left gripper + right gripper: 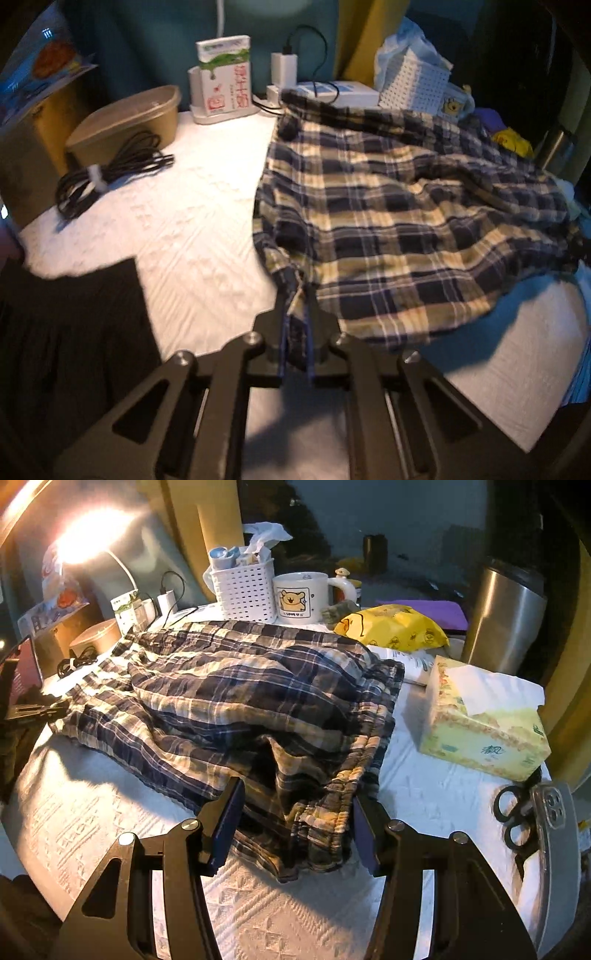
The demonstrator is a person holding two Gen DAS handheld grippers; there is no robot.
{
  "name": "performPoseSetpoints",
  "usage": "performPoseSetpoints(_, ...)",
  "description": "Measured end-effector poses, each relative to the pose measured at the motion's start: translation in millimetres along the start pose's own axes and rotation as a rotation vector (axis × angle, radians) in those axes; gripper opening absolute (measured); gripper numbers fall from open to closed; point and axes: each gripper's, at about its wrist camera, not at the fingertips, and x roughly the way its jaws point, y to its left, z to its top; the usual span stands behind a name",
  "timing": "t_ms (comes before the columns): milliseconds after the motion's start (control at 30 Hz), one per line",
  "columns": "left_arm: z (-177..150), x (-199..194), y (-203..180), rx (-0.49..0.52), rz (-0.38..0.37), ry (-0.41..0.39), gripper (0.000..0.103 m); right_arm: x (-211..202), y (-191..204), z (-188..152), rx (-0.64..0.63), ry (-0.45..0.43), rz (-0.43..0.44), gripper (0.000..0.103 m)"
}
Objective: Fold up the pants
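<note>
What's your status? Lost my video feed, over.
Left gripper shut on plaid pants hem. Right gripper open, straddling bunched waistband, no grip. Tissue box close beside pants.

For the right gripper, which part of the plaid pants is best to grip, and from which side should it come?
Probably the bunched elastic waistband of the plaid pants. It lies nearest, between the open fingers of the right gripper, in thick gathered layers. Come from the near edge of the table, downward. The left gripper is already shut on the hem end.

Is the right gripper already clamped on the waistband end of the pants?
No: the right gripper stands open, its pads either side of the plaid pants without pressing on the bunched waistband.
</note>
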Motion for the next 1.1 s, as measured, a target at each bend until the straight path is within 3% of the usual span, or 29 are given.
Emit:
performPoseSetpoints(200,-19.6,-36.4,8.5,-0.098,0.045,-0.033,0.007,2.0,-6.7,-5.7,-0.001,0.007,0.011,0.057)
performPoseSetpoints(400,-37.0,-32.7,10.1,-0.121,0.074,0.011,0.007,-3.2,-19.0,-5.2,0.023,-0.001,-0.019,0.057)
performPoseSetpoints(600,-38.4,-34.7,20.9,-0.168,0.051,0.057,0.014,-16.5,-29.7,1.6,0.055,-0.034,-0.046,0.057)
performPoseSetpoints(867,-14.1,-66.4,15.5,-0.167,0.083,-0.072,0.021,-24.4,-15.8,23.6,0.03,-0.071,-0.068,0.057)
performPoseSetpoints(967,-8.2,-73.6,13.1,-0.161,0.072,-0.104,0.03,-26.9,-6.1,28.6,0.015,-0.077,-0.066,0.057)
performPoseSetpoints(1000,-6.6,-74.7,12.6,-0.155,0.069,-0.113,0.041,-27.0,-3.3,29.8,0.01,-0.076,-0.064,0.057)
performPoseSetpoints(1100,-3.5,-76.0,9.2,-0.138,0.062,-0.129,0.05,-25.6,3.0,32.4,-0.003,-0.071,-0.062,0.057)
